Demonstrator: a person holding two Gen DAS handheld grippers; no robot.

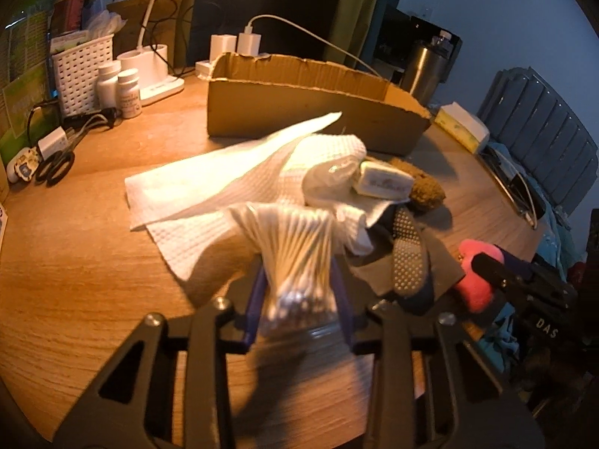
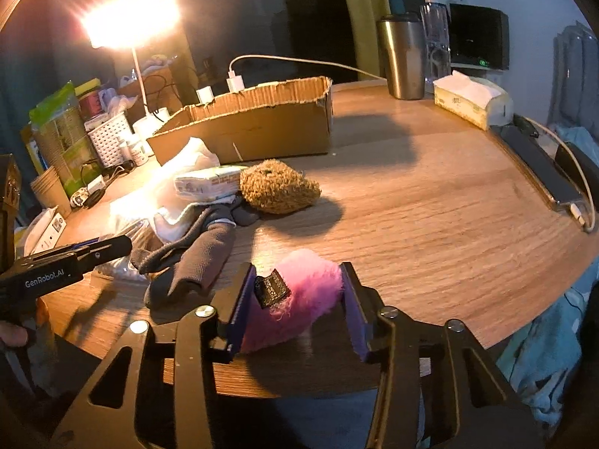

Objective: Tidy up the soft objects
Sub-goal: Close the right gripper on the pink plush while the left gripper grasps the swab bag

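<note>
While the left gripper [image 1: 297, 295] pinches a clear bag of cotton swabs [image 1: 295, 258] between its blue pads, the bag stands up over the wooden table [image 1: 93, 262], its lower end squeezed narrow in the jaws. Behind it lie white paper towels [image 1: 209, 176], spread and partly rumpled, touching a small white packet [image 1: 385, 185] and a brown fuzzy plush [image 1: 426, 191]. Grey sock with white grip dots [image 1: 406, 254] sits just right of the swab bag.

Right gripper [image 2: 295, 299] is closed on a pink fluffy toy [image 2: 307, 292], pads pressing both sides; a black label [image 2: 273, 288] sticks out on the toy's left side. Toy is at the near table edge, in the jaws; cannot tell whether it rests on the table or is lifted.

Open cardboard box [image 2: 262, 127] sits further back on the table, torn rim, well apart from both grippers. Inside not visible from either view.

Lit desk lamp [image 2: 131, 22], white lattice basket [image 1: 80, 71] and pill bottles [image 1: 119, 91] at far left. Steel tumbler [image 2: 402, 58] and tissue pack [image 2: 471, 101] at far right.
</note>
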